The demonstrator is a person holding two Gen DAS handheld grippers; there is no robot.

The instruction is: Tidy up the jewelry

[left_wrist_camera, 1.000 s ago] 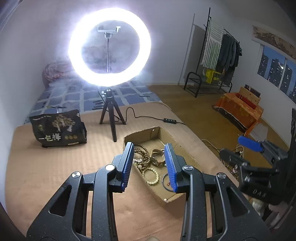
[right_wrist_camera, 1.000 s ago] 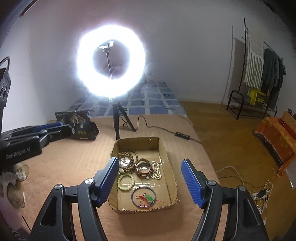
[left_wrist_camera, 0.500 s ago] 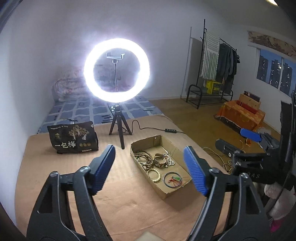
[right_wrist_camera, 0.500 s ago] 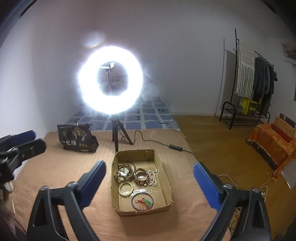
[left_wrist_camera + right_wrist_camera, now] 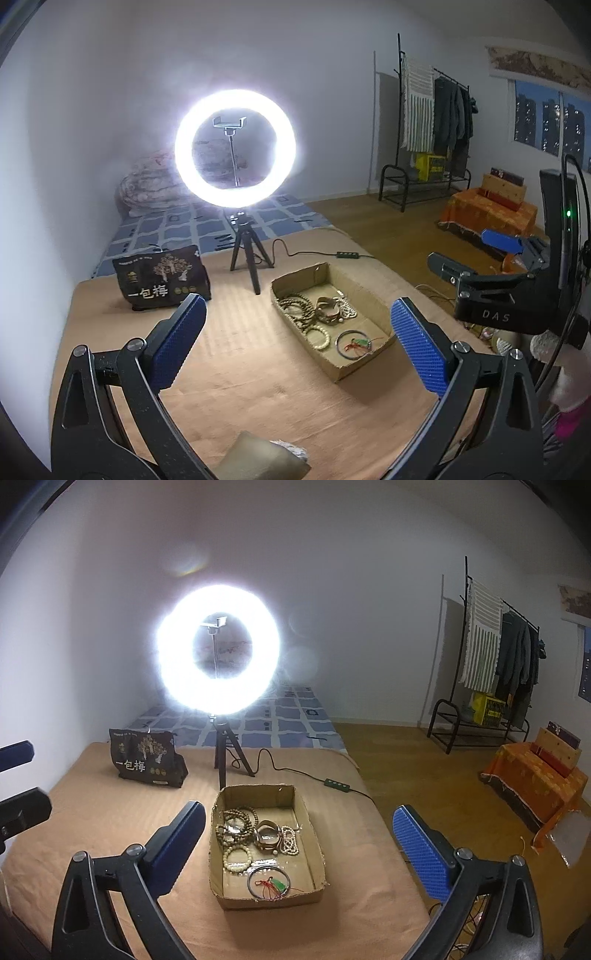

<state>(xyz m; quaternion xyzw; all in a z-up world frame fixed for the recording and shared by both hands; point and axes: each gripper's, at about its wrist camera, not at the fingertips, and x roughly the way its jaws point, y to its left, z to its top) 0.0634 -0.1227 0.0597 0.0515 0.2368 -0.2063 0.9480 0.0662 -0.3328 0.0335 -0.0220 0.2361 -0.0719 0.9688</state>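
A shallow cardboard tray lies on the tan bed cover. It holds dark wooden bead strands, a cream bead bracelet, a brown cuff bangle, a pale bead string and a thin dark bangle with red cord and green charm. My left gripper is open and empty, held above the cover left of the tray. My right gripper is open and empty, above the tray's near side; it also shows in the left wrist view.
A lit ring light on a small tripod stands behind the tray, its cable and switch running right. A black printed bag sits far left. The bed edge drops to wooden floor on the right.
Both grippers have opened wide and pulled back and up from the tray. The left one was nearly shut over the tray a second ago.
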